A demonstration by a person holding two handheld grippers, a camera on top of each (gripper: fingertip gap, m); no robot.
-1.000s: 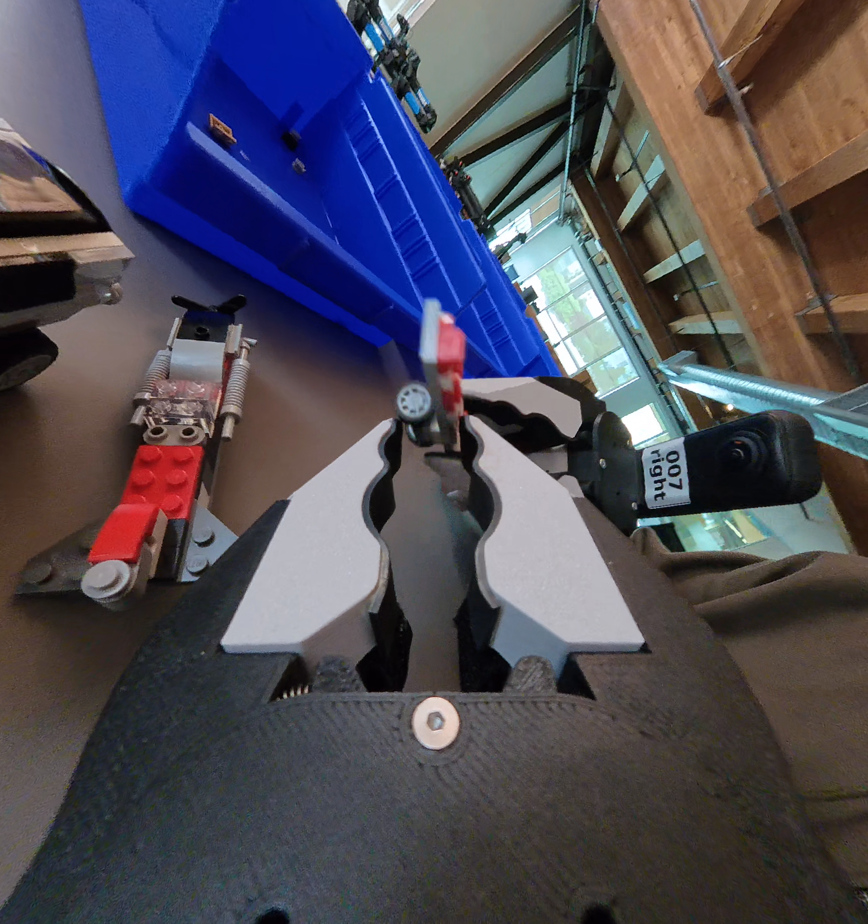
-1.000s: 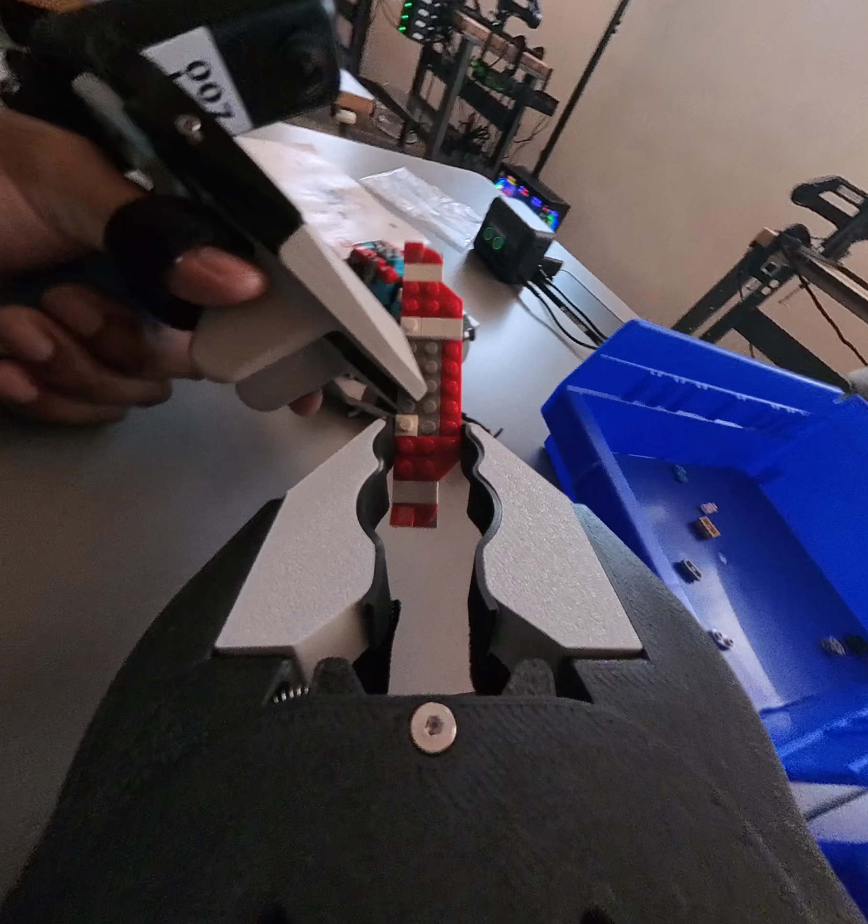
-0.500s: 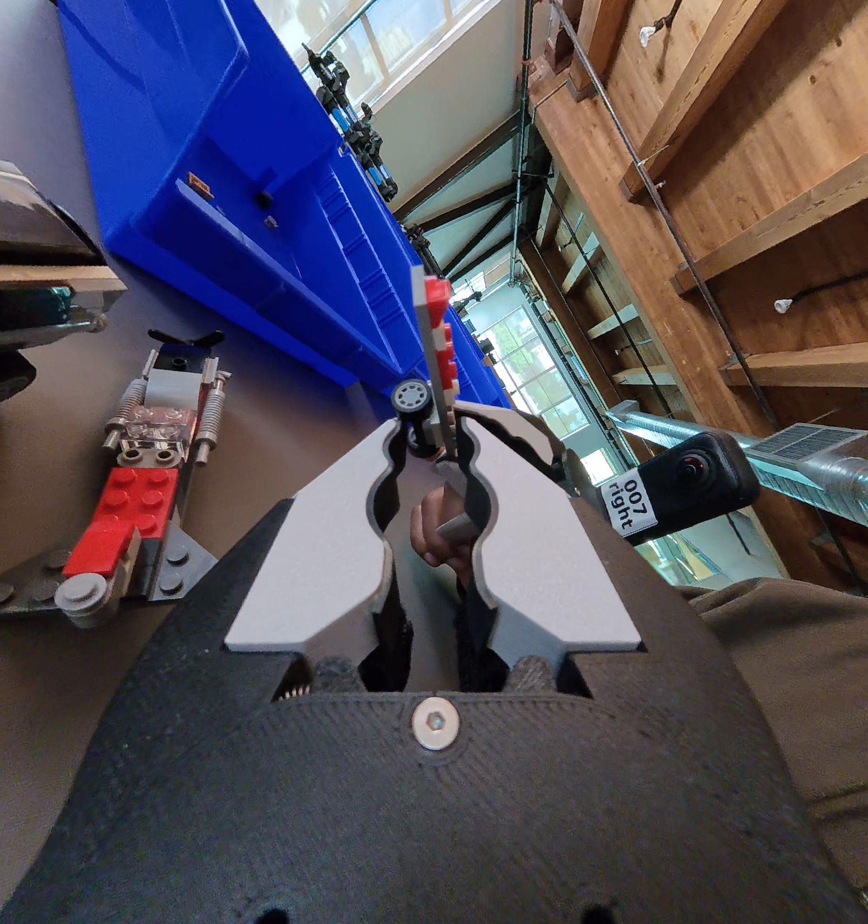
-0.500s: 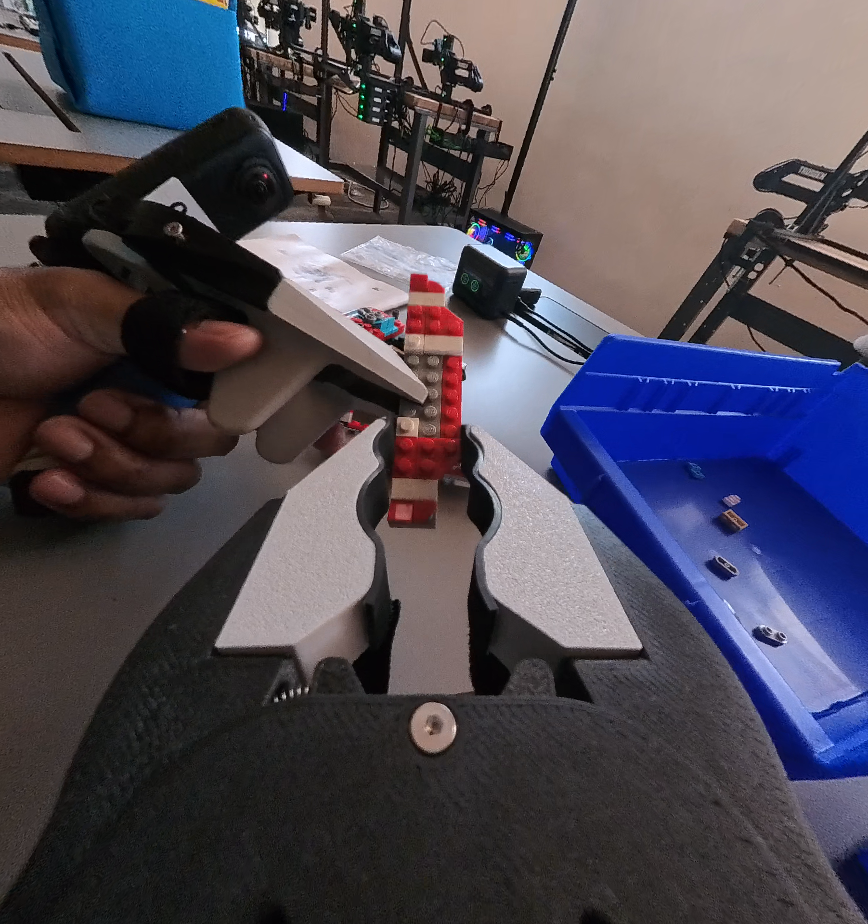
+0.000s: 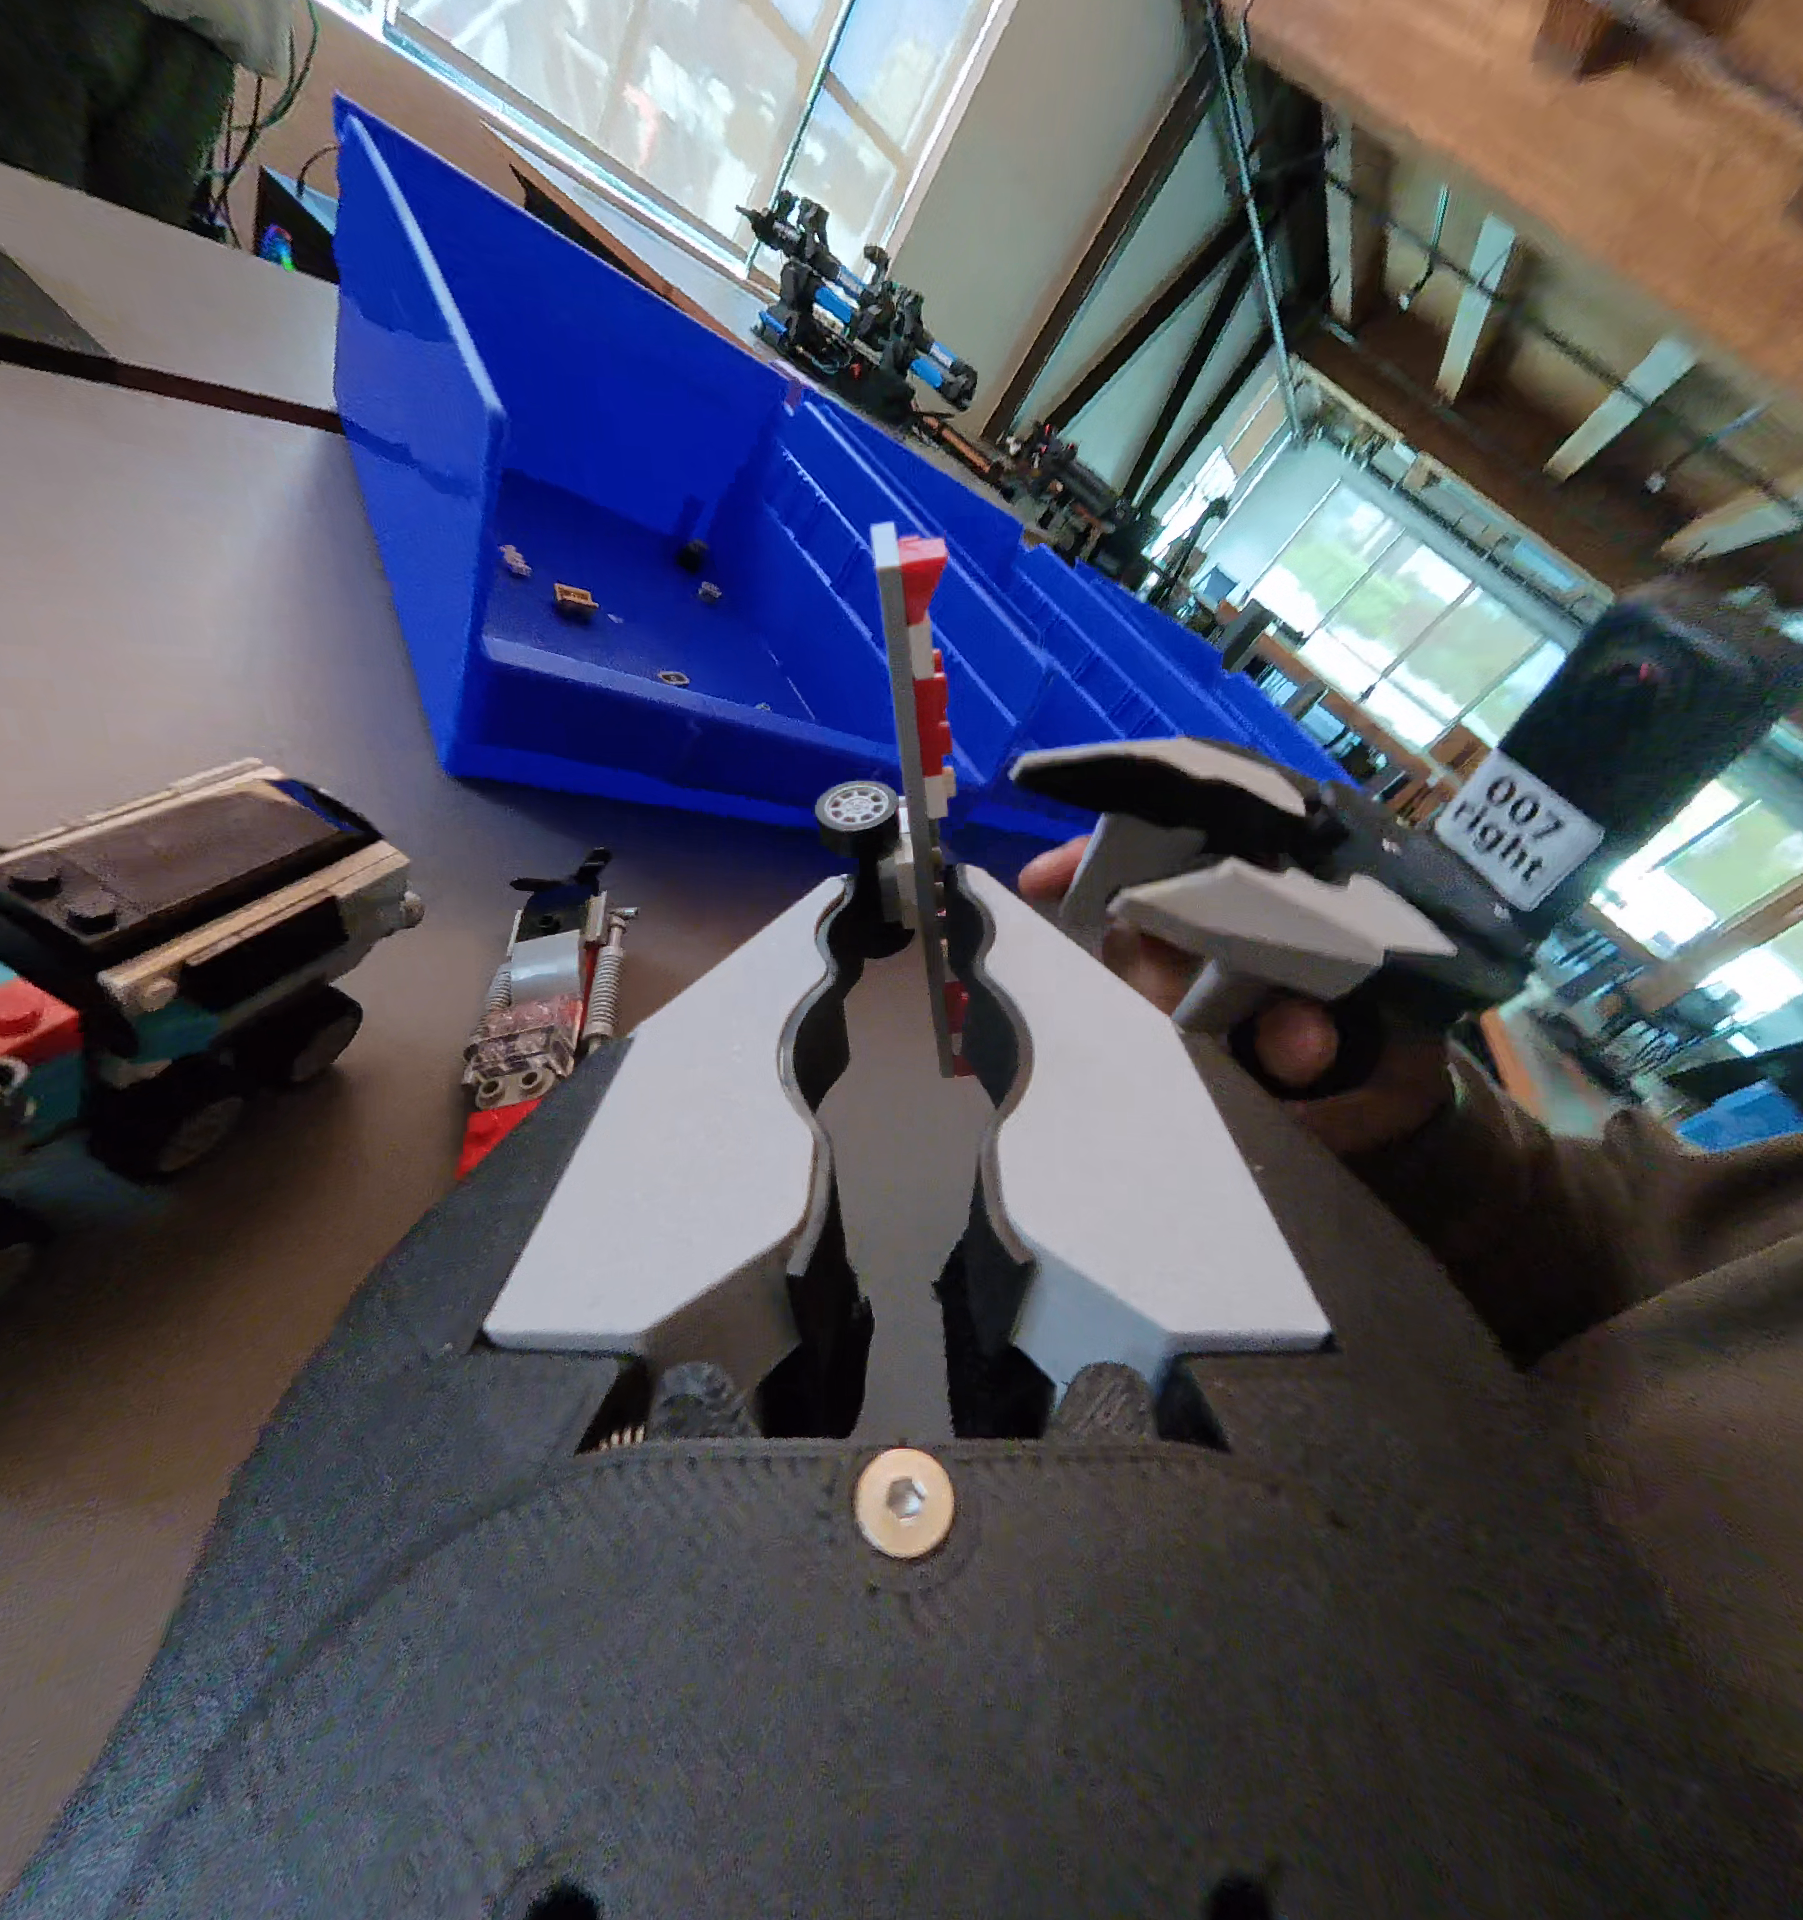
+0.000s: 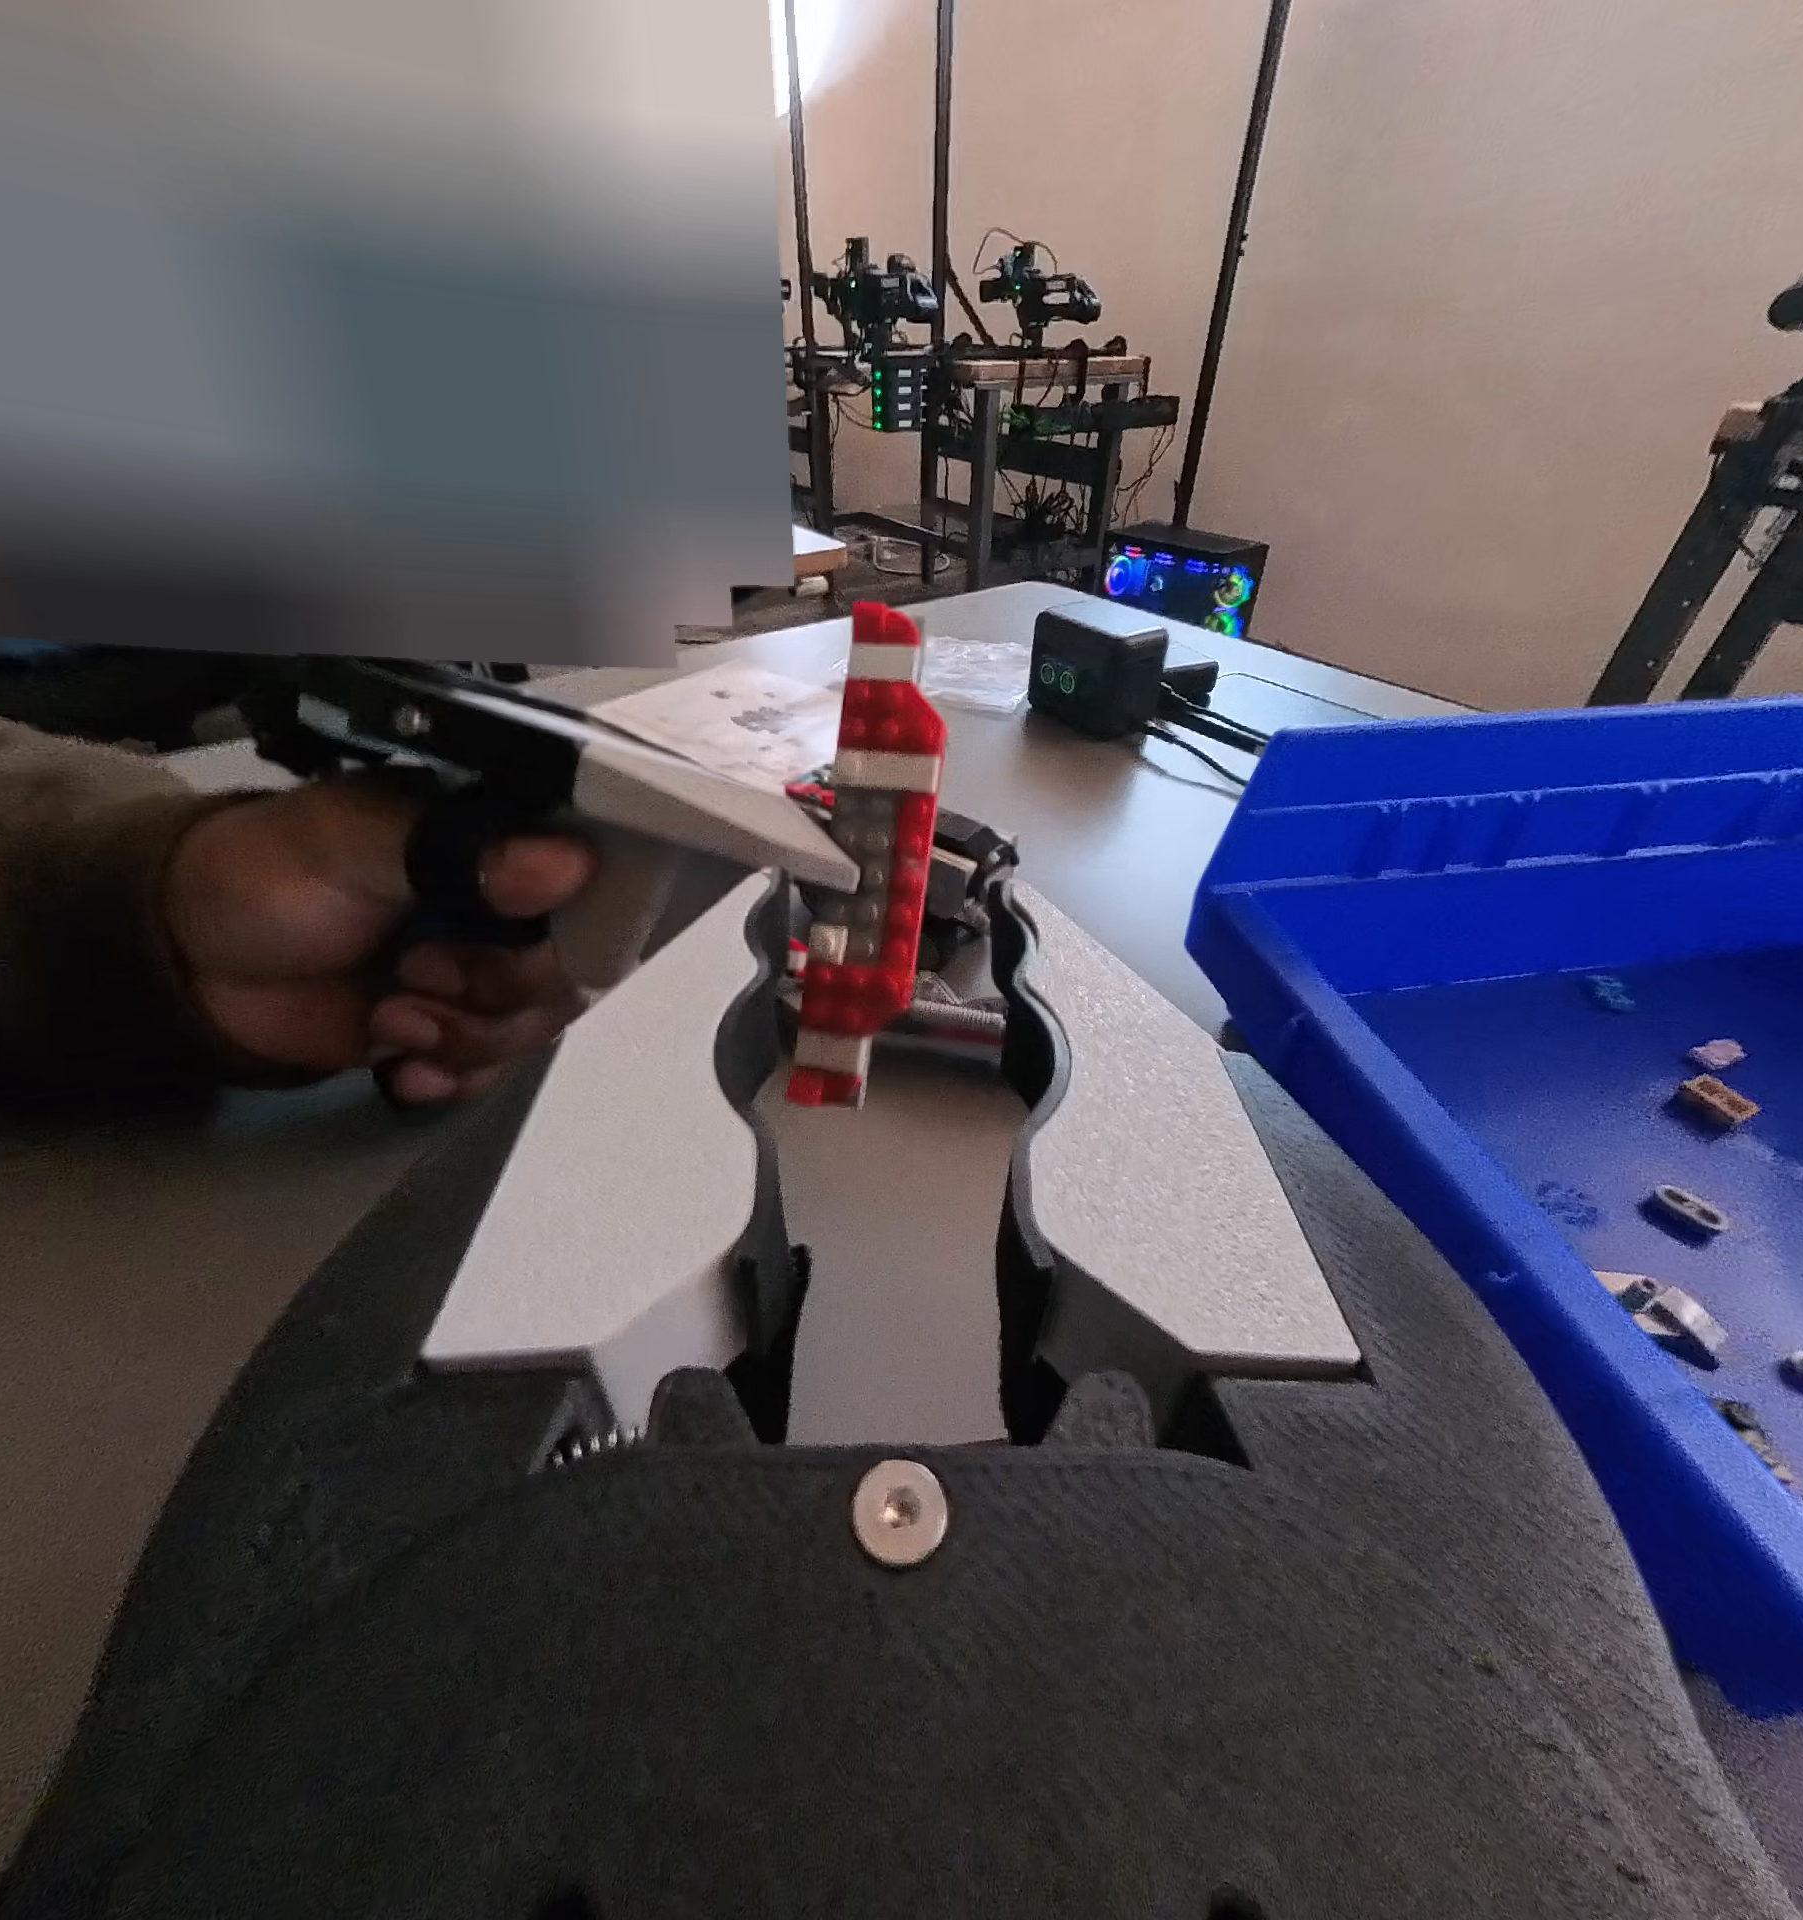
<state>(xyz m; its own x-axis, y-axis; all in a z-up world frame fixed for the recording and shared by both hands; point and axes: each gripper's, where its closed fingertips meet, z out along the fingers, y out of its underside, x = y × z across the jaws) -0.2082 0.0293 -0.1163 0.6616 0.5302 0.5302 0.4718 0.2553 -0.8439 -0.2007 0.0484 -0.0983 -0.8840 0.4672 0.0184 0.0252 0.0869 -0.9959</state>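
Left gripper (image 5: 902,904) clamping red-grey brick plate (image 5: 918,790), blue bin (image 5: 606,582) holding loose pieces (image 5: 575,601)

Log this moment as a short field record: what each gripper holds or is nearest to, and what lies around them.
left gripper: shut on red-and-grey brick plate, held edge-on, a small wheel on its side
right gripper: open, fingers either side of the plate without pressing it
bin: blue bin to the right, small loose pieces inside
table: brick vehicle, brick assembly with springs
far: black box with green lights
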